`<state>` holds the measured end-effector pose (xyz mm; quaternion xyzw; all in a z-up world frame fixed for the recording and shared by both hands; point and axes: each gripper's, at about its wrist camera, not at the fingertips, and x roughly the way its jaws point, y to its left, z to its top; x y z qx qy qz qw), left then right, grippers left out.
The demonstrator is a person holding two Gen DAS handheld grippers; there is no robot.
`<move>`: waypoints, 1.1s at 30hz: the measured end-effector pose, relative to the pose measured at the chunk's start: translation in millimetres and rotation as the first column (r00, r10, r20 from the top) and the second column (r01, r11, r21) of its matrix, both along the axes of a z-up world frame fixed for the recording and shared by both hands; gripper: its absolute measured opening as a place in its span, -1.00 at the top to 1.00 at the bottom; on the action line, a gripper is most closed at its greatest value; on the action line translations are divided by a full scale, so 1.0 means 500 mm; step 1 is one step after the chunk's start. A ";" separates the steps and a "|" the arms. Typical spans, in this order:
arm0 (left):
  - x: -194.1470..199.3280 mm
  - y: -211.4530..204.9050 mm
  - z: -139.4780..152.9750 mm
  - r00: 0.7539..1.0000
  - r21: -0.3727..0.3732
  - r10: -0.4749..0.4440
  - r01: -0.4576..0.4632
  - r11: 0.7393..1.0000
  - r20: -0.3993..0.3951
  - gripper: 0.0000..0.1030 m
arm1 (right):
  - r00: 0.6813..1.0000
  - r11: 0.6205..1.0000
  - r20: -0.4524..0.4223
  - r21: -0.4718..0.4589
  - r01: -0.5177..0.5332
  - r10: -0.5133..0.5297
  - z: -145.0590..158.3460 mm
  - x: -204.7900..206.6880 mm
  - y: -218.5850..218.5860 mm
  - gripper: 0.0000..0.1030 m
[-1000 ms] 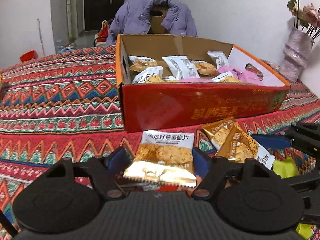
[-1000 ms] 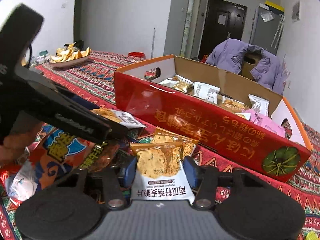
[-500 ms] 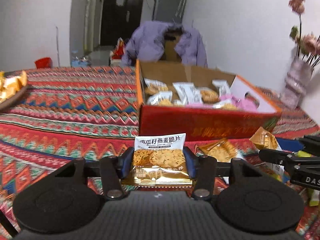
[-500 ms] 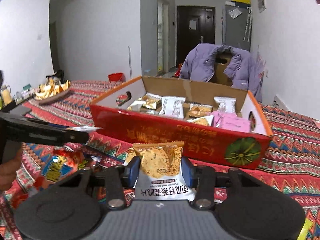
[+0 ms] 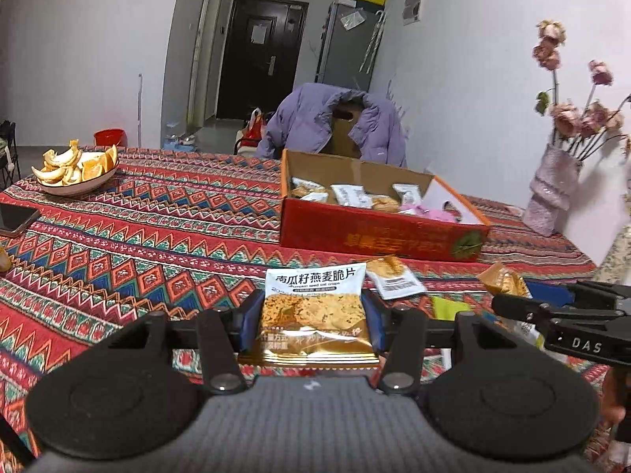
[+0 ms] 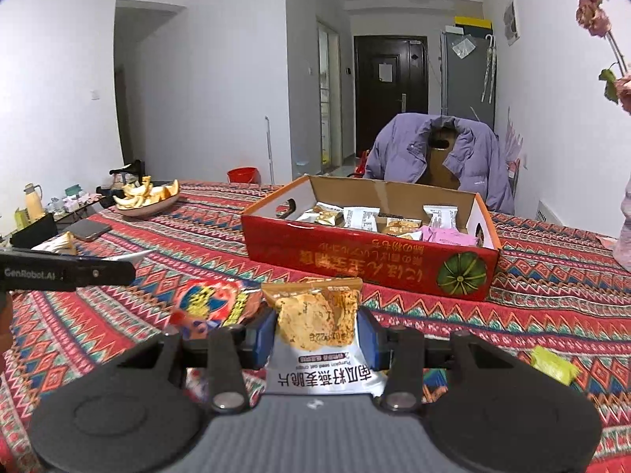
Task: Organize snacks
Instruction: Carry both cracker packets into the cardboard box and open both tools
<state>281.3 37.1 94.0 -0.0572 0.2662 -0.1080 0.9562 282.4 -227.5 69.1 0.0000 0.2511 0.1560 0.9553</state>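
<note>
Two grippers, two packets, both off the tablecloth. From the left wrist: the left gripper point(image 5: 311, 321) is clamped on a cracker packet point(image 5: 313, 315), white end up, blue pads pressing both its sides. Beyond it stands the red box point(image 5: 378, 232) on the patterned tablecloth point(image 5: 157, 228), well apart, with several packets already inside. Another packet point(image 5: 394, 279) lies loose on the cloth between gripper and box. A bowl of orange peel point(image 5: 75, 171) sits far left.

Over to the right wrist: the right gripper point(image 6: 315, 333) is squeezed onto a second cracker packet point(image 6: 319, 331), this one upside down. A red snack bag point(image 6: 215, 305) lies just left of it, a small green wrapper point(image 6: 554, 362) to the right, and the box point(image 6: 366, 256) waits ahead.
</note>
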 end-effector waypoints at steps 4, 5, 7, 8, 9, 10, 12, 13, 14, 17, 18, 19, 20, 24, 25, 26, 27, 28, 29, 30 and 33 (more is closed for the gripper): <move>-0.027 -0.015 0.011 1.000 0.006 -0.003 0.003 1.000 0.020 -0.02 | 1.000 1.000 0.009 0.011 -0.006 0.006 0.010 -0.035 -0.012 0.16; -0.031 -0.020 0.013 1.000 0.007 -0.003 0.002 1.000 0.026 -0.02 | 1.000 1.000 0.015 0.010 -0.004 0.004 0.012 -0.042 -0.014 0.16; -0.040 -0.024 0.018 0.999 -0.001 -0.003 0.003 1.000 0.032 -0.02 | 1.000 1.000 0.025 0.018 -0.001 0.001 0.016 -0.052 -0.020 0.16; -0.041 -0.026 0.021 0.999 -0.004 -0.006 0.006 1.000 0.035 -0.02 | 1.000 1.000 0.027 0.022 0.001 -0.001 0.018 -0.055 -0.023 0.16; -0.043 -0.029 0.023 0.999 -0.004 -0.008 0.008 1.000 0.037 -0.02 | 1.000 1.000 0.029 0.023 0.002 -0.003 0.019 -0.057 -0.026 0.16; -0.043 -0.031 0.025 0.999 -0.004 -0.008 0.008 1.000 0.040 -0.02 | 1.000 1.000 0.031 0.024 0.004 -0.005 0.020 -0.059 -0.028 0.16; -0.040 -0.039 0.030 0.999 0.003 -0.009 0.009 1.000 0.043 -0.02 | 1.000 0.999 0.031 0.033 0.005 -0.006 0.021 -0.057 -0.034 0.16; -0.032 -0.047 0.033 0.999 0.013 -0.011 0.010 1.000 0.045 -0.02 | 1.000 0.999 0.029 0.039 0.006 -0.007 0.022 -0.055 -0.036 0.16; -0.023 -0.052 0.039 0.999 0.025 -0.017 0.016 1.000 0.047 -0.02 | 1.000 0.999 0.028 0.042 0.004 -0.005 0.024 -0.050 -0.037 0.16; 0.026 -0.076 0.069 0.996 0.046 -0.042 0.039 0.998 0.083 -0.02 | 1.000 0.998 0.026 0.054 -0.009 0.008 0.039 -0.007 -0.048 0.16; 0.054 -0.085 0.081 0.995 0.052 -0.042 0.038 0.998 0.088 -0.02 | 1.000 0.998 0.029 0.063 -0.013 0.011 0.048 0.014 -0.053 0.16; 0.085 -0.093 0.093 0.995 0.052 -0.045 0.040 0.998 0.092 -0.02 | 0.999 0.997 0.036 0.077 -0.019 0.016 0.058 0.038 -0.060 0.16; 0.116 -0.101 0.102 0.994 0.049 -0.050 0.046 0.998 0.094 -0.02 | 0.999 0.995 0.040 0.094 -0.026 0.022 0.070 0.065 -0.067 0.16; 0.291 -0.148 0.132 0.997 0.066 -0.020 0.015 0.998 0.076 -0.03 | 0.999 0.992 0.022 0.120 -0.031 0.028 0.105 0.236 -0.091 0.16; 0.334 -0.160 0.134 0.998 0.081 -0.005 -0.001 0.997 0.065 -0.03 | 1.000 0.992 0.006 0.124 -0.022 0.021 0.109 0.284 -0.096 0.16; 0.389 -0.174 0.135 0.999 0.090 0.015 -0.019 0.996 0.046 -0.03 | 1.000 0.991 -0.019 0.130 -0.021 0.024 0.111 0.336 -0.098 0.16; 0.432 -0.185 0.135 0.999 0.095 0.027 -0.030 0.995 0.033 -0.03 | 0.998 0.989 -0.055 0.149 -0.010 0.019 0.109 0.393 -0.102 0.16; 0.479 -0.197 0.133 0.999 0.100 0.042 -0.044 0.994 0.018 -0.03 | 0.996 0.985 -0.094 0.174 0.008 0.009 0.106 0.445 -0.104 0.16; 0.520 -0.208 0.129 0.999 0.109 0.044 -0.045 0.993 0.009 -0.03 | 0.991 0.980 -0.136 0.200 0.023 0.004 0.099 0.499 -0.107 0.15; 0.556 -0.218 0.124 0.999 0.119 0.046 -0.046 0.992 -0.001 -0.03 | 0.983 0.973 -0.182 0.229 0.042 0.000 0.089 0.553 -0.111 0.15; 0.658 -0.244 0.092 0.997 0.161 0.076 -0.070 0.985 -0.033 -0.03 | 0.946 0.947 -0.323 0.301 0.113 -0.010 0.032 0.697 -0.118 0.15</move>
